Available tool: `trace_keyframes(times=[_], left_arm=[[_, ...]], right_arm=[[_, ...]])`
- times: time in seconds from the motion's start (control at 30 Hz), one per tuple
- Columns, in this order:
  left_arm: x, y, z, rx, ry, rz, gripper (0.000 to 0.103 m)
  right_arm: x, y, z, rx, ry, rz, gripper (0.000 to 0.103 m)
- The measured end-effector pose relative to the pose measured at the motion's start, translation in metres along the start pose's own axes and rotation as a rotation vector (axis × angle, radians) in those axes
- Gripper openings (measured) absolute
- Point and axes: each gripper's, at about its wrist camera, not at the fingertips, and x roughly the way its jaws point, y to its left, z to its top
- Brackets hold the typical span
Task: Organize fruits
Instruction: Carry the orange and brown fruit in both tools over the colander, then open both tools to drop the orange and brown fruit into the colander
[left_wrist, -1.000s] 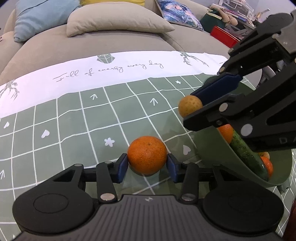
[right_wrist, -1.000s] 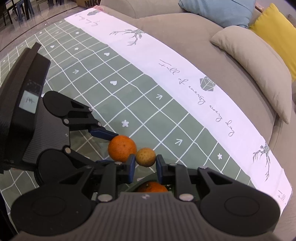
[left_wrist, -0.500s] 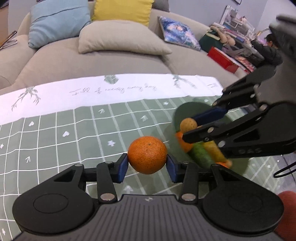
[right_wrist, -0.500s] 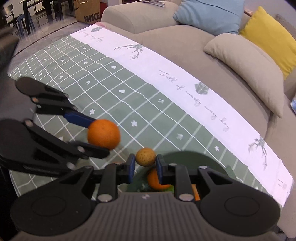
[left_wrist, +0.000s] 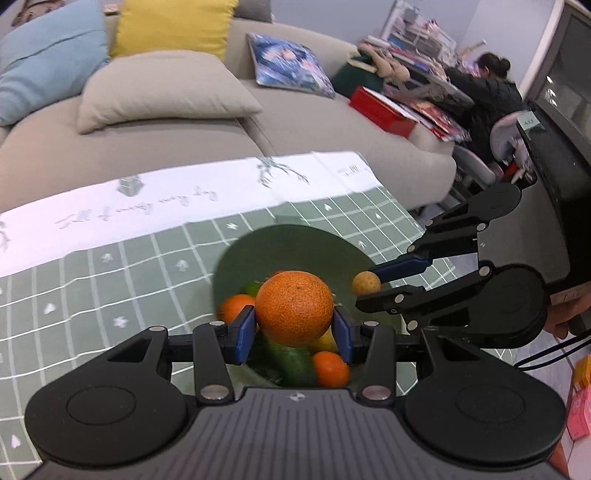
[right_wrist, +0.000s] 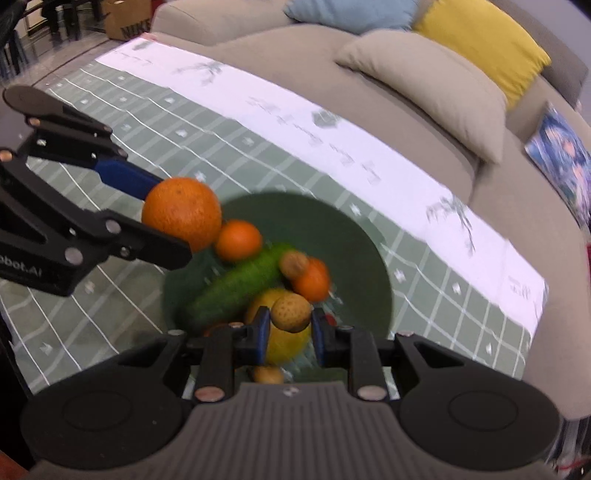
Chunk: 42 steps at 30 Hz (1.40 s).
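Observation:
My left gripper (left_wrist: 294, 328) is shut on a large orange (left_wrist: 294, 307) and holds it in the air above the dark green bowl (left_wrist: 295, 243). My right gripper (right_wrist: 290, 328) is shut on a small tan-yellow fruit (right_wrist: 290, 313), also above the bowl (right_wrist: 354, 258). The bowl holds a cucumber (right_wrist: 236, 284), small oranges (right_wrist: 238, 240), a yellow fruit (right_wrist: 286, 343) and a small brown fruit (right_wrist: 293, 264). The right gripper shows in the left wrist view (left_wrist: 369, 291) with its fruit (left_wrist: 365, 283). The left gripper's orange (right_wrist: 181, 212) shows in the right wrist view.
The bowl stands on a green checked tablecloth (left_wrist: 110, 280) with a white lettered band. A grey sofa (left_wrist: 147, 125) with cushions runs behind the table. A person (left_wrist: 487, 92) sits at a cluttered desk at the far right.
Both grippers have lifted their fruit off the cloth and moved over the bowl. The left gripper swung right, so the bowl now lies under its orange.

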Motion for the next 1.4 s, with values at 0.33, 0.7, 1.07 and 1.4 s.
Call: trace_keyframes(times=[0.33,0.7,1.07,1.4], left_arm=[[0.054,-0.002,0.009,-0.022,0.104,0.011,0.05],[0.077,0.003,0.011,-0.011,0.155,0.004,0.05],[0.084,0.006,0.007,-0.011,0.167,-0.006,0.056],[0.05,-0.002,0.007,0.047,0.107,-0.009,0.065]], right_arm=[[0.044,-0.028,-0.007,0.019,0.034,-0.004,0.019],[0.078,-0.04,0.004,0.027,0.038,0.021,0.02],[0.087,-0.04,0.003,0.024,0.042,0.023,0.021],[0.054,-0.031,0.006,0.034,0.021,-0.03,0.034]])
